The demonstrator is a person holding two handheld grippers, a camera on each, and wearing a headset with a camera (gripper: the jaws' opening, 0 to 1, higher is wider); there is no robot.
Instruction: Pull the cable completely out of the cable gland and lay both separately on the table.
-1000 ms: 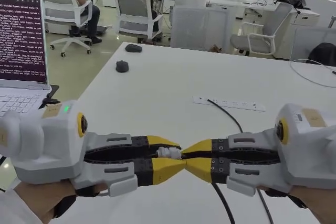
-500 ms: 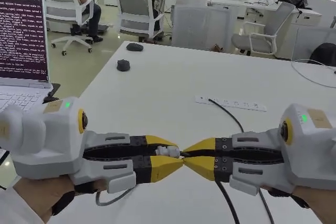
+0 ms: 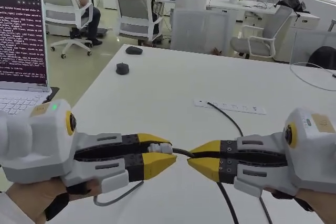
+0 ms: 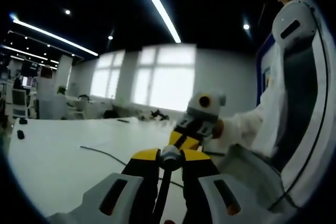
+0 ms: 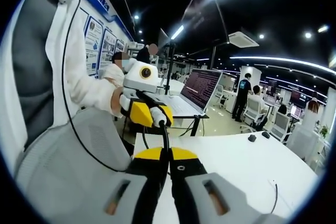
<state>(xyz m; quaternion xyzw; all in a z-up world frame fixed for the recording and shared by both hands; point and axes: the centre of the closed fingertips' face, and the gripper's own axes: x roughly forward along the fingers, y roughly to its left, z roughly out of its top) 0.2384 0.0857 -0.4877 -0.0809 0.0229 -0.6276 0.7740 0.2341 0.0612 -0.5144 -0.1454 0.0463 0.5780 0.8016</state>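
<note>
In the head view my left gripper (image 3: pixel 167 155) is shut on the white cable gland (image 3: pixel 160 149), just above the white table (image 3: pixel 157 93). A short stretch of black cable (image 3: pixel 181 152) runs from the gland to my right gripper (image 3: pixel 193 157), which is shut on the cable. The two yellow tips face each other a small gap apart. The left gripper view has the gland (image 4: pixel 169 154) between its jaws, with the right gripper (image 4: pixel 191 129) beyond. In the right gripper view the cable (image 5: pixel 165 135) leads from my shut jaws up to the gland (image 5: pixel 157 116).
An open laptop (image 3: pixel 21 40) stands at the left. A white power strip (image 3: pixel 231 107) with a black lead lies mid-table, two mice (image 3: pixel 122 67) farther back. A grey cable loop (image 3: pixel 118 196) hangs under the left gripper. Office chairs (image 3: pixel 136 14) stand beyond the table.
The two grippers have drawn apart. Their tips touched before; now a short length of black cable shows between the gland and the right gripper.
</note>
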